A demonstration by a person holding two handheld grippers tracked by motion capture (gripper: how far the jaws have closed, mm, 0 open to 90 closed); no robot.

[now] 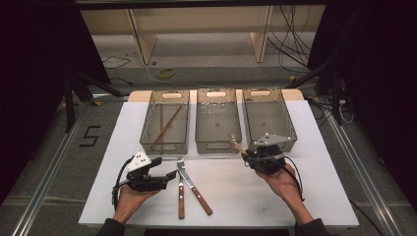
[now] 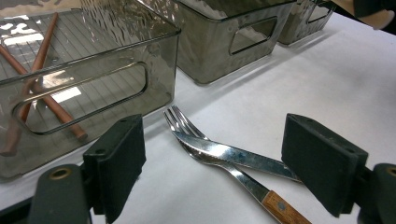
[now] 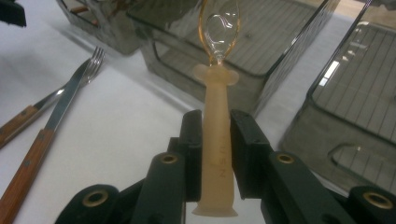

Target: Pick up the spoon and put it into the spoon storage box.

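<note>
Spoon [image 3: 218, 116] sits clamped between our right gripper's [image 3: 216, 140] jaws, handle pinched tight, clear bowl pointing up at the middle bin's [image 3: 280, 70] front wall. Our left gripper [image 2: 212, 163] hangs near the table's [image 1: 236, 187] front left with jaws spread wide, holding nothing, while fork [image 2: 187, 128] and knife [image 2: 233, 156] lie crossed just ahead of it.

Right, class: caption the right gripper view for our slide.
Right gripper clamps a pale beige-handled clear spoon before smoky plastic bins.
</note>
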